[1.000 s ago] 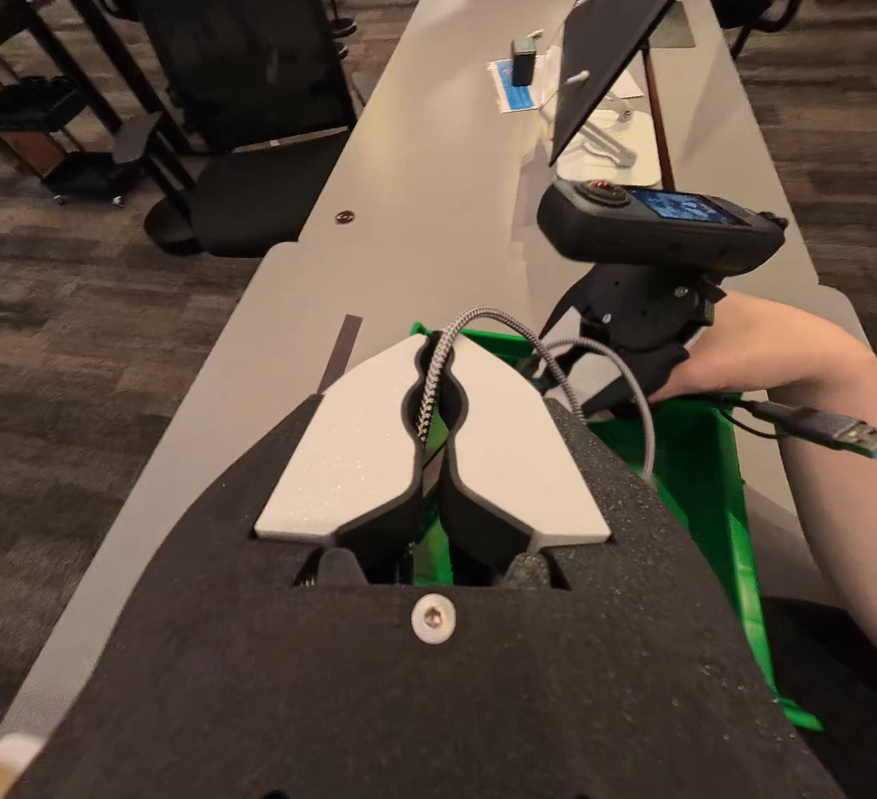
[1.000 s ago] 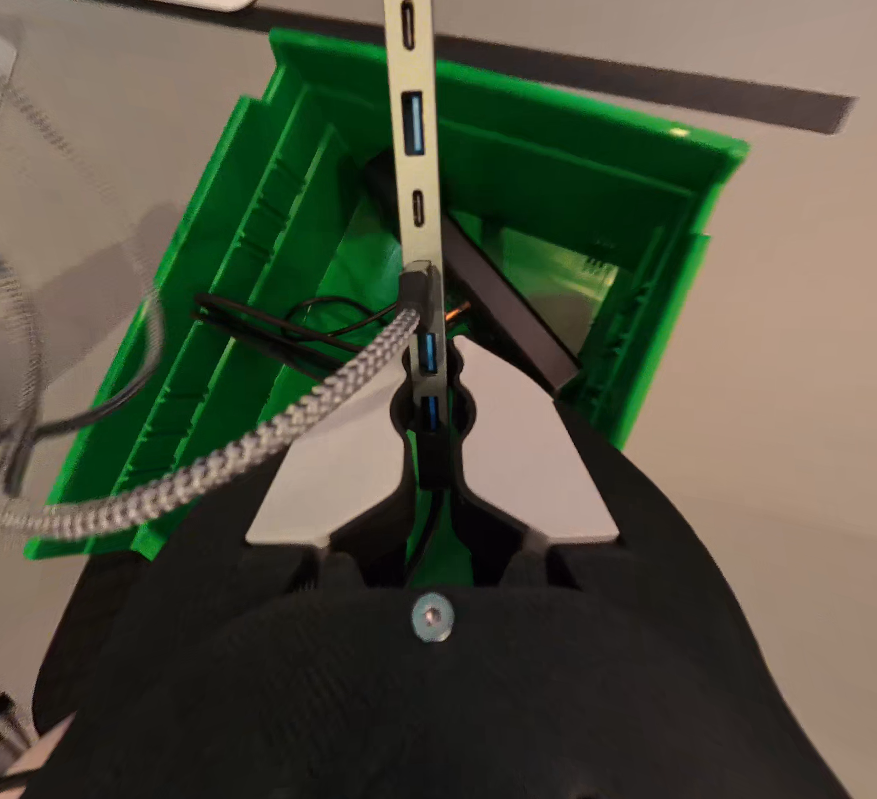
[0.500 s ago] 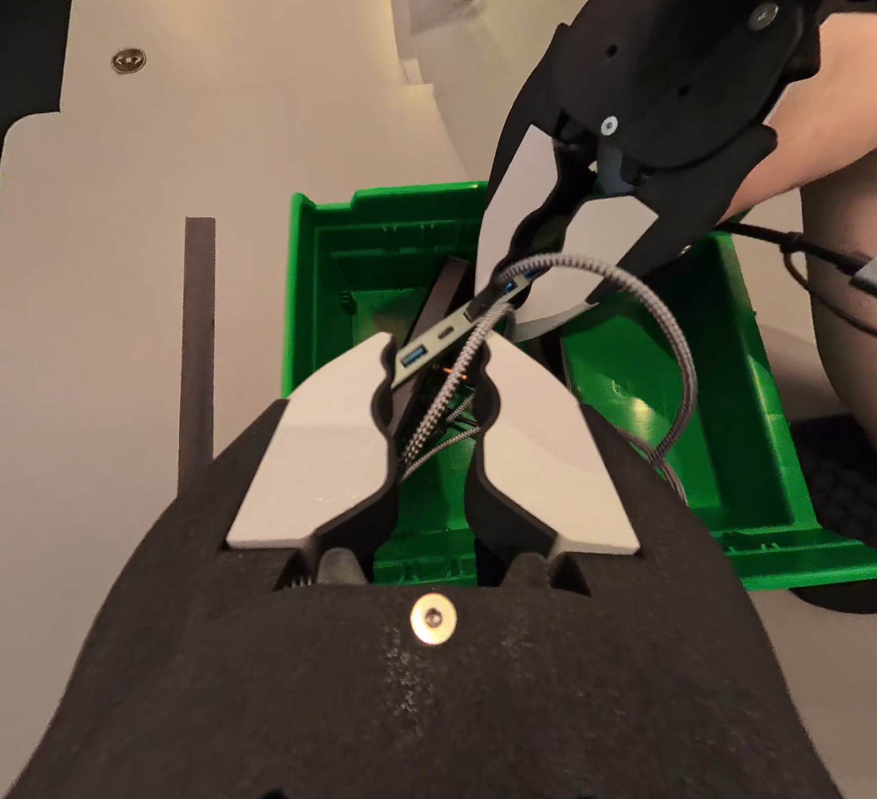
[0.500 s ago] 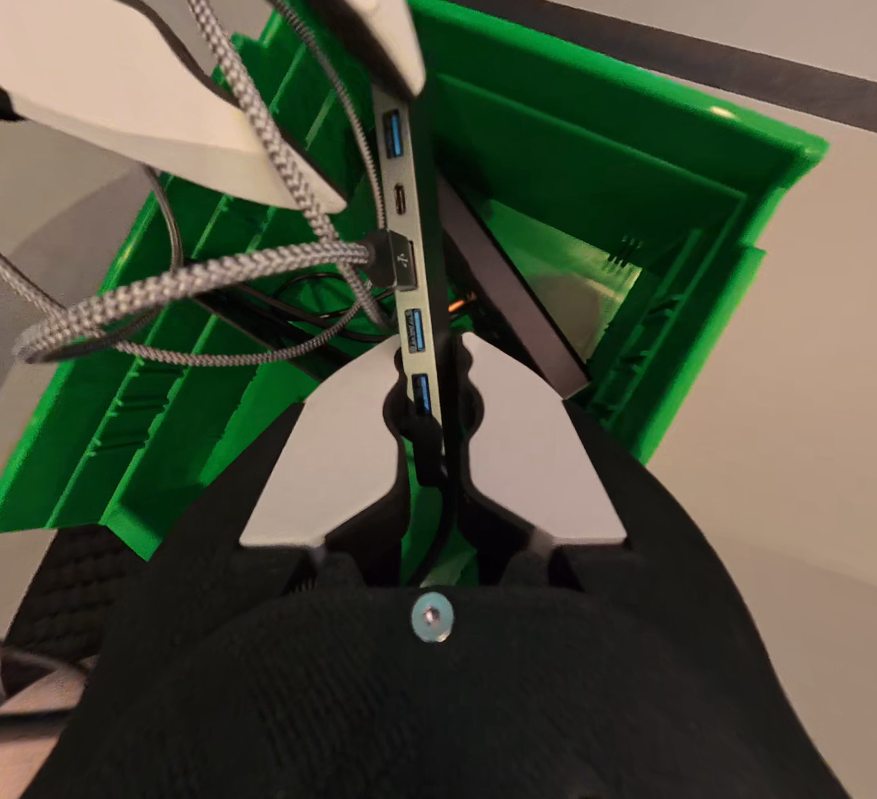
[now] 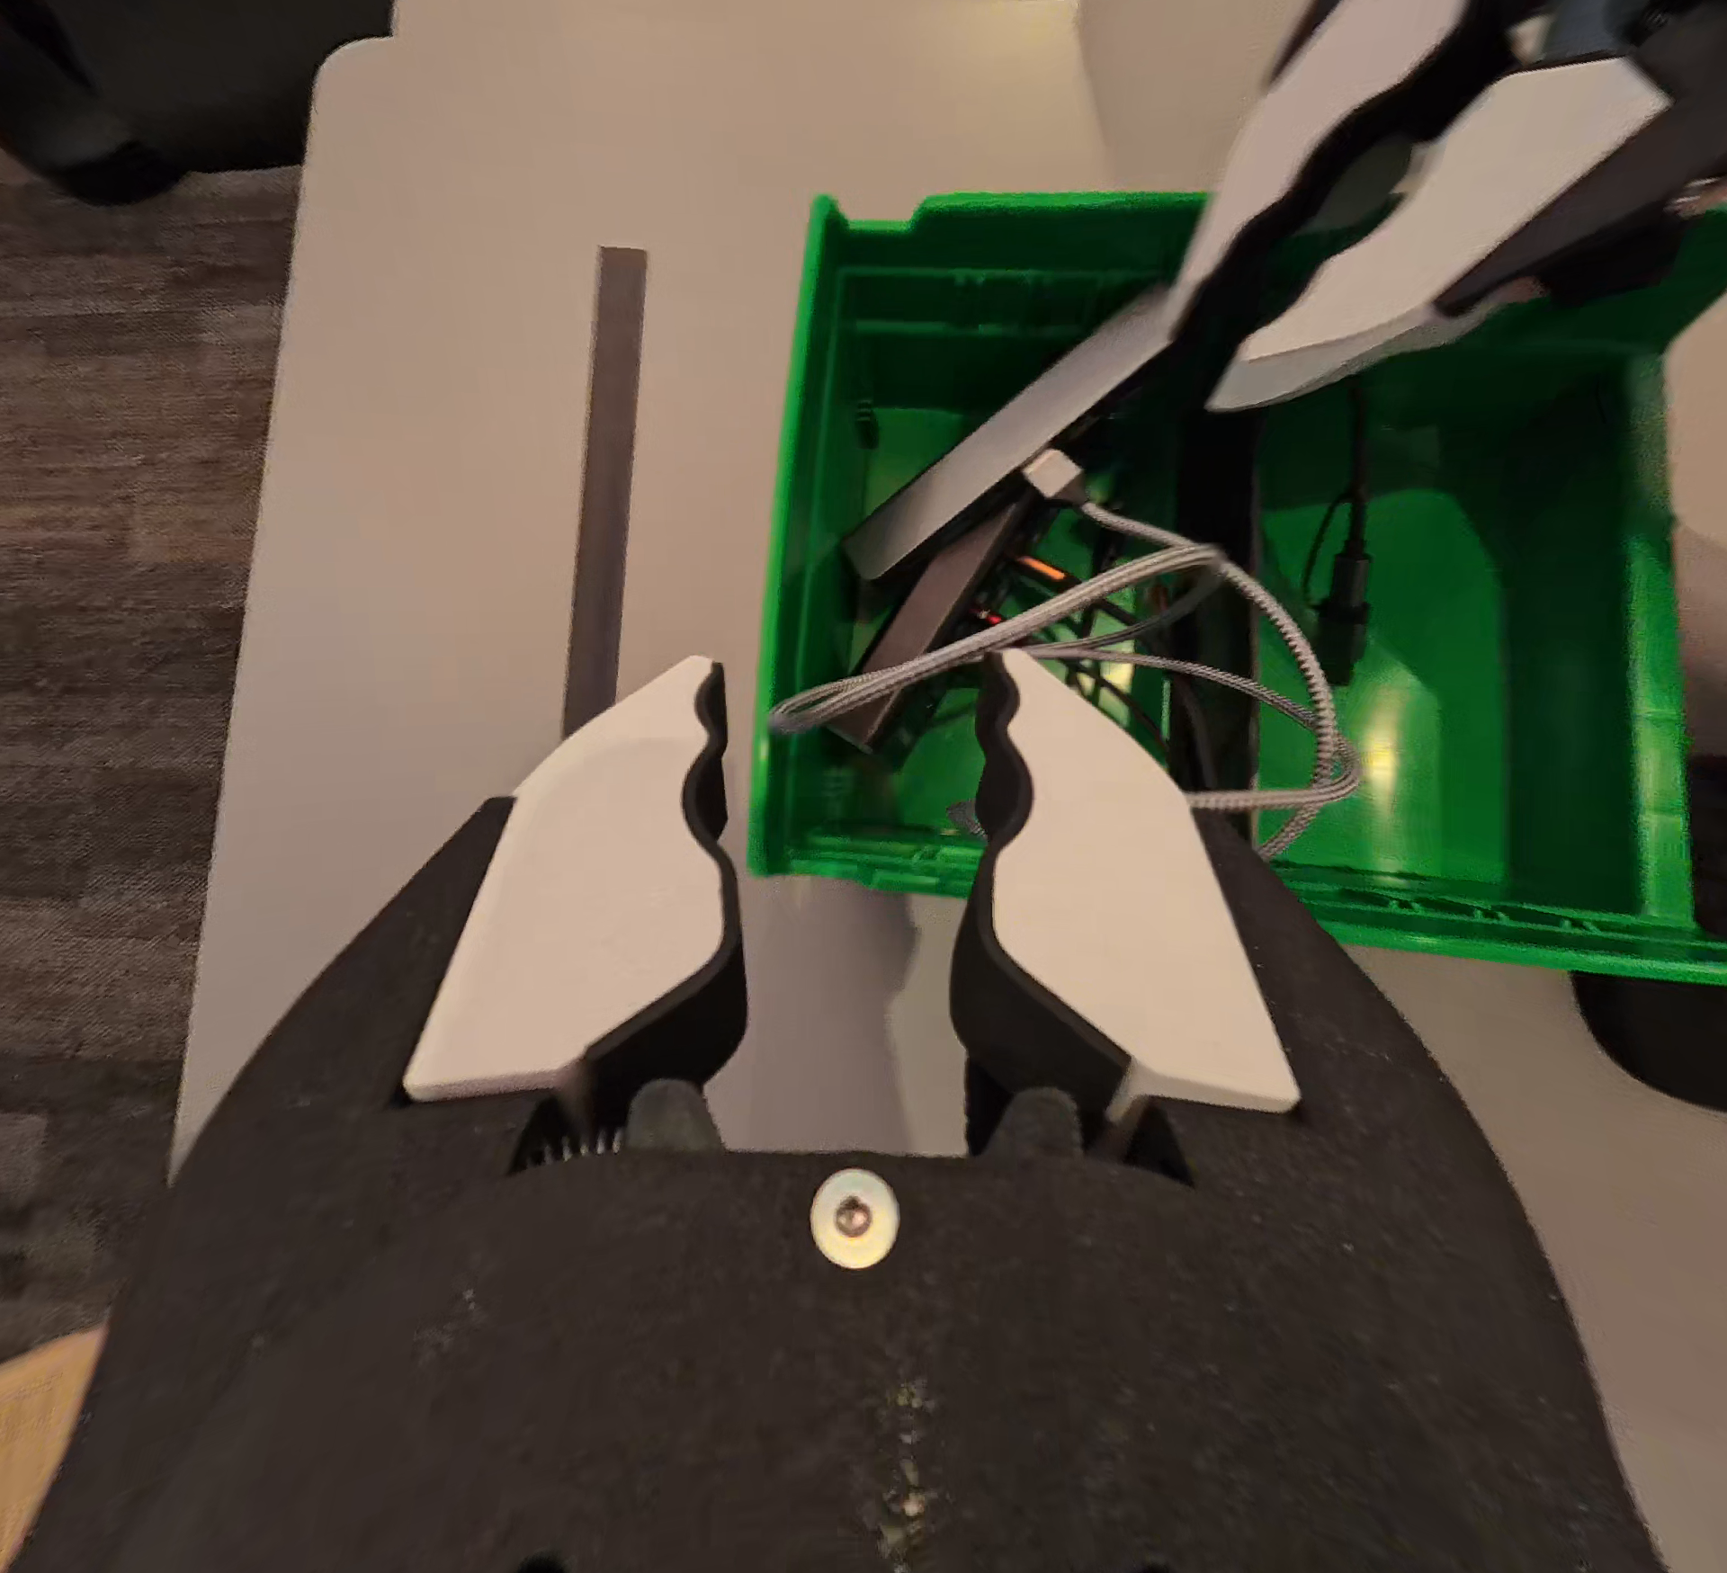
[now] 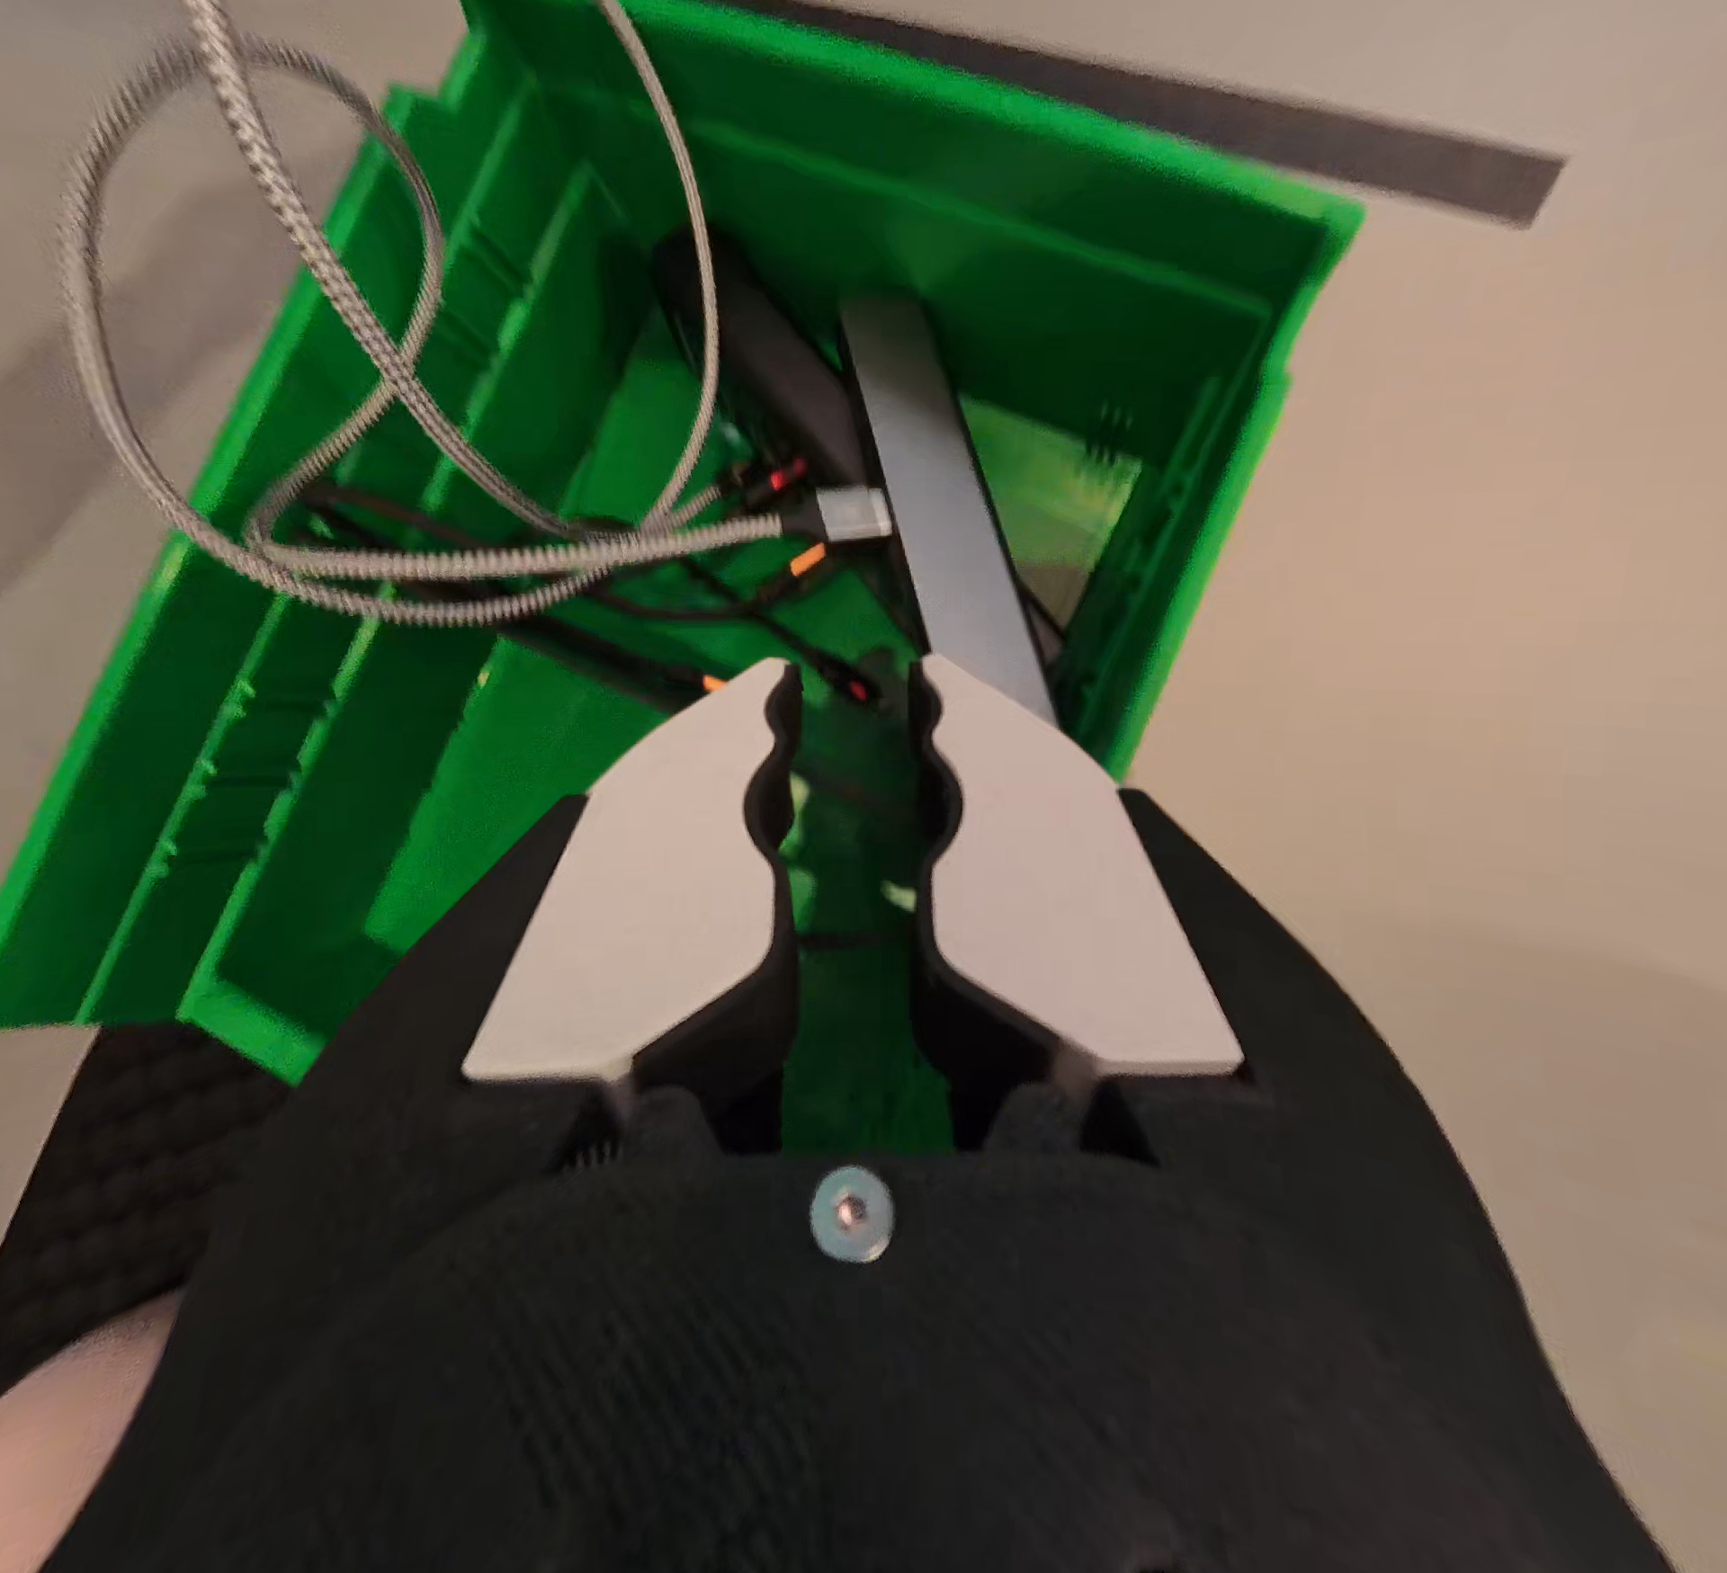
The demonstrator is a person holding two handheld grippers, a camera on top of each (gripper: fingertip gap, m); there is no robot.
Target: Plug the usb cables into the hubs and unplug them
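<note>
A green bin [image 5: 794, 594] stands on the grey table. A silver USB hub [image 5: 1009, 444] leans inside its left compartment over a dark hub [image 5: 925, 603]. A grey braided cable [image 5: 1308, 659] is plugged into the silver hub by its metal connector [image 5: 1056, 474] and loops over the bin. My left gripper [image 5: 855, 673] is open and empty, at the bin's near left corner. My right gripper [image 6: 852, 673] is open and empty above the bin. The silver hub [image 6: 934, 482], connector [image 6: 850, 514] and braided cable [image 6: 374, 369] lie just ahead of it. The right gripper also shows in the left wrist view [image 5: 1206, 351].
A black tape strip [image 5: 607, 482] lies on the table left of the bin. A thin black cable with a plug [image 5: 1346, 594] hangs in the bin's right compartment. Thin black wires with orange marks [image 6: 804, 561] lie on the bin floor. The table's left edge borders dark floor [image 5: 112, 500]. The dark hub [image 5: 925, 603] is about 11 cm from my right fingertips. The right camera catches it too, in the right wrist view [image 6: 790, 369].
My left gripper let go of the braided cable, opened and drew back to the left. My right gripper opened and released the silver hub, which now leans in the bin with the cable plugged in.
</note>
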